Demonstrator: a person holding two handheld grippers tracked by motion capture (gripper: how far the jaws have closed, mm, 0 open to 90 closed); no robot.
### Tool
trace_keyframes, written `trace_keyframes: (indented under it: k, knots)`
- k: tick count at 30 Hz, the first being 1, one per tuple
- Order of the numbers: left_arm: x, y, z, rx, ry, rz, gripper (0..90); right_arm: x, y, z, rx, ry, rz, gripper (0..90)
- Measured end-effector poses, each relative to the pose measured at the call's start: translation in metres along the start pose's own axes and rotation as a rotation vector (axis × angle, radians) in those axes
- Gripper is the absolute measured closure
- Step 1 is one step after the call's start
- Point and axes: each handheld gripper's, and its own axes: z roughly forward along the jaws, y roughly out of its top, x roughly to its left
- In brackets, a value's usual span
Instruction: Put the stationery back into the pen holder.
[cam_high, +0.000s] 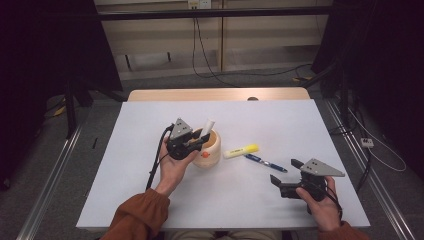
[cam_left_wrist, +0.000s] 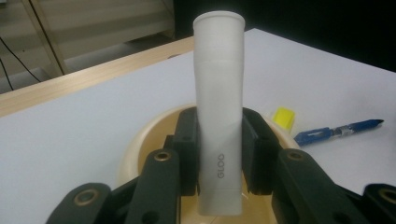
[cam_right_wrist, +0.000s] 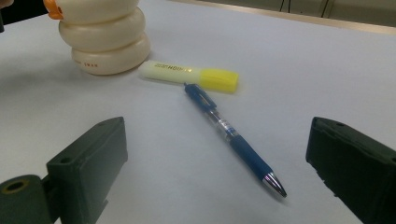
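Left gripper view shows the left gripper (cam_left_wrist: 219, 154) with its jaws clamped on a white glue stick (cam_left_wrist: 219, 107), held upright with its base inside the cream holder (cam_high: 209, 148). Just right of the holder on the desk (cam_high: 150, 190) lie a yellow highlighter (cam_right_wrist: 191, 74) and a blue pen (cam_right_wrist: 231, 133). Farther right of the holder, the right gripper (cam_high: 287, 177) has its jaws wide apart, holding nothing.

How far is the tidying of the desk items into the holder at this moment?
In hand: the left gripper is shut on the white glue stick over the cream ribbed pen holder, not yet released. Left: the yellow highlighter and blue pen lie on the table before the open right gripper.
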Motion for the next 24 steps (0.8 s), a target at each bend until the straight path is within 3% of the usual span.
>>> trace_keyframes:
  k: [5,10,14,24]
  knots:
    - [0.0,-0.003,0.002,0.012,-0.009,0.001,69.8,0.0,0.0,0.0,0.002,0.002,-0.001,5.2]
    - [-0.003,0.002,-0.005,-0.01,0.008,-0.02,43.5,0.0,0.0,0.0,0.004,0.006,0.002,5.0]
    - [-0.002,0.007,-0.011,-0.039,0.035,-0.02,33.5,0.0,0.0,0.001,0.006,0.011,0.0,5.0]
    - [0.007,0.01,-0.018,-0.054,0.059,-0.054,24.4,0.0,0.0,0.001,0.006,0.015,-0.002,4.9]
